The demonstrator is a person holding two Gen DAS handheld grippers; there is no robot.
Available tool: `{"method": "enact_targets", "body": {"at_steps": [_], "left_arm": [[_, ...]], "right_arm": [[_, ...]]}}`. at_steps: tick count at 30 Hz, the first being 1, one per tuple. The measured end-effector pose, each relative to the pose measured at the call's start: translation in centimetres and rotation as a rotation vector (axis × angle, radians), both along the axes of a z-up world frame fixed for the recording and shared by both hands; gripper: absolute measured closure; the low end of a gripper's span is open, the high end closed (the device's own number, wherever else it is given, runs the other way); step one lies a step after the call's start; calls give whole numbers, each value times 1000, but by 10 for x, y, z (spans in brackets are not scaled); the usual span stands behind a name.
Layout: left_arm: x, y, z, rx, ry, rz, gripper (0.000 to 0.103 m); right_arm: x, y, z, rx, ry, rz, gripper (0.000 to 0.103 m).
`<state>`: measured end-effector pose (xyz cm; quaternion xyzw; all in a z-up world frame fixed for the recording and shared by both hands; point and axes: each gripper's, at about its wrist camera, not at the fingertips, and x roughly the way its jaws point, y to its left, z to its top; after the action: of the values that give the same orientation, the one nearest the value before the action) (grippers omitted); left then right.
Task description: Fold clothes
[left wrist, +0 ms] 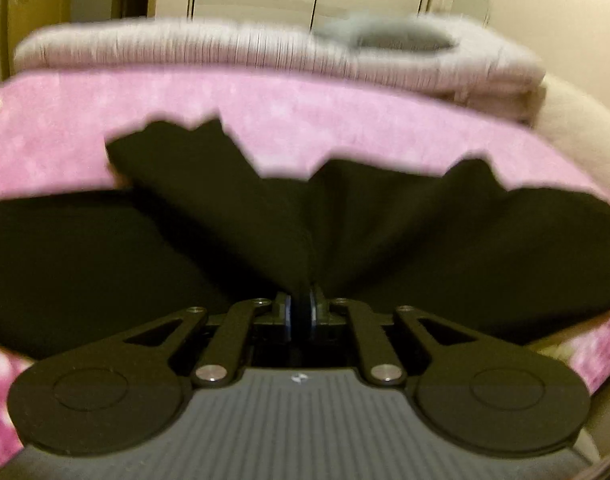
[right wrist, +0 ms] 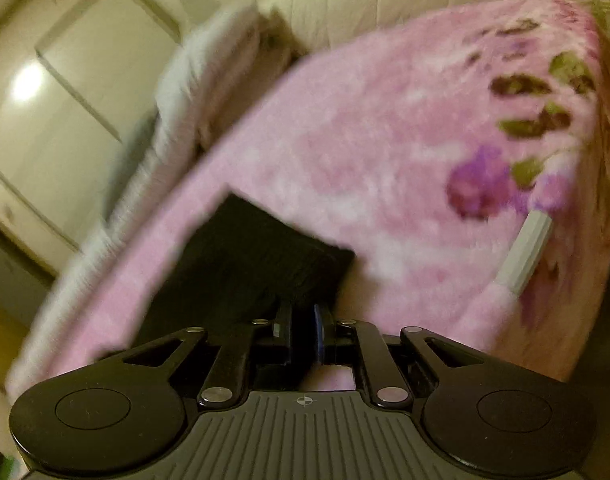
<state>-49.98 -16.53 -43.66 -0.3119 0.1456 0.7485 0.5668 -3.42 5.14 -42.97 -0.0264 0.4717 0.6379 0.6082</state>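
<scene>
Both grippers clamp the black garment (left wrist: 345, 232) over the pink blanket (left wrist: 285, 108).
Left gripper (left wrist: 301, 308) jaws pinch gathered fabric; right gripper (right wrist: 303, 332) jaws pinch an edge.

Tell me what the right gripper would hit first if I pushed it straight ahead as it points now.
Most likely the black garment that the right gripper is already shut on; it bunches straight ahead of the fingers. Beyond it lies the pink blanket. Motion blur makes depth uncertain.
</scene>
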Motion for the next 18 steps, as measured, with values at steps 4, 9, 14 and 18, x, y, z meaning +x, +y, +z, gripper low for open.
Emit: {"method": "enact_targets", "body": {"at_steps": [4,9,14,18], "left_arm": [[3,-11,8,-2,19,39,81],[-5,-46,30,-8,14,71,82],[-29,-77,33,-65,-32,119,83],[-54,-92,41,-89,-28,190,83]], "right_arm": [[-23,-19,19,30,-152,-25,66],[-74,-58,45,144,-293,69,61],[-148,-75,34,105,-214,346,62],[-215,-81,32,89,-215,493,62]]}}
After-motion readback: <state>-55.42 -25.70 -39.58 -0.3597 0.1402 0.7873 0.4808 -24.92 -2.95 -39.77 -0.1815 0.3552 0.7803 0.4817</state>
